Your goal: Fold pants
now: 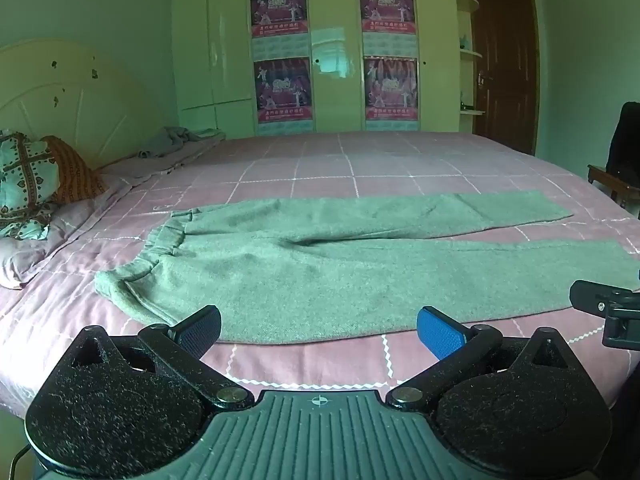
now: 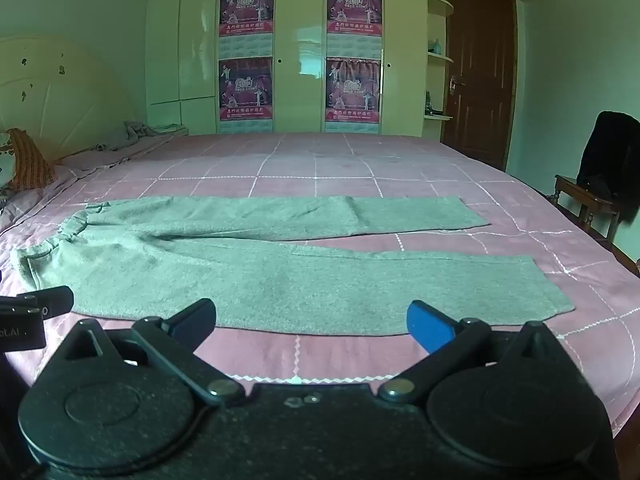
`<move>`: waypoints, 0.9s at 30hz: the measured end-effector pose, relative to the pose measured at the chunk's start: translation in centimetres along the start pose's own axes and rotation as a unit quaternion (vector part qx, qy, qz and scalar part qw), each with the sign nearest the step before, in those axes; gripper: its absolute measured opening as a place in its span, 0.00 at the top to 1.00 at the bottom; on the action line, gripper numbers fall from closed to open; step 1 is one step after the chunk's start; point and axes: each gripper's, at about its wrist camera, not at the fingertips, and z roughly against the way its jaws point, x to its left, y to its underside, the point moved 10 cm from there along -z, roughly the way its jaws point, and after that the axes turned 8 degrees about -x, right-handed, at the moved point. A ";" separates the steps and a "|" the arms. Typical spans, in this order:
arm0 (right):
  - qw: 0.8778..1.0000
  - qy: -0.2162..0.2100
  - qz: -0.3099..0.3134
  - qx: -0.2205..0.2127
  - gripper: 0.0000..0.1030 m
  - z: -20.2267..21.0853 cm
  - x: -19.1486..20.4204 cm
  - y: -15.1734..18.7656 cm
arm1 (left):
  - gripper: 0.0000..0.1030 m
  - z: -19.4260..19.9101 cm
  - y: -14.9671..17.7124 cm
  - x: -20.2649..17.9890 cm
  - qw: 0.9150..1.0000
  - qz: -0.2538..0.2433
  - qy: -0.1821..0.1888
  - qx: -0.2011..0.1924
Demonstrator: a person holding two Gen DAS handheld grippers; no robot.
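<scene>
pants (image 1: 320, 276) lie flat and unfolded on the bed (image 1: 360, 160), spread across its pink checked cover, and the fact that governs the coming move is their long axis: it runs crosswise to both grippers, waistband at the left, the two leg hems at the right, with the near leg's edge just ahead of the fingers in both views. left gripper (image 1: 318, 326) hovers over the bare cover short of that near edge, its fingers (image 1: 200, 328) spread wide with nothing between them; right gripper (image 2: 312, 322) does the same, its fingers (image 2: 430, 326) released and empty. neither touches the cloth. by the look of it the left gripper stands nearer the waistband end and the right nearer the hems, so a lengthwise fold would likely give the waist to the left and the cuffs to the right, while folding one leg over the other would mean lifting the near edge away toward the far leg. left wrist view shows the gathered waistband (image 1: 160, 240) closely, bunched and a little curled at its near corner, and catches the tip of the other gripper at its right edge, but the near leg's hem runs out of frame. right wrist view shows both hems (image 2: 552, 300) whole, the legs parted by a narrow wedge of cover, and a dark chair (image 2: 600, 184) beyond the bed's corner.
</scene>
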 end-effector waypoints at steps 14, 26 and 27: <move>1.000 0.004 0.008 0.003 0.01 0.0 -0.1 0.0 | 0.00 0.0 -0.2 0.6 1.000 0.001 0.005 0.003; 1.000 0.004 0.008 0.003 0.01 0.0 0.0 0.0 | 0.00 -0.1 0.0 -0.1 1.000 -0.001 0.001 0.004; 1.000 0.004 0.009 0.002 0.01 -0.1 -0.1 -0.1 | 0.00 -0.1 0.0 -0.1 1.000 -0.001 0.000 0.004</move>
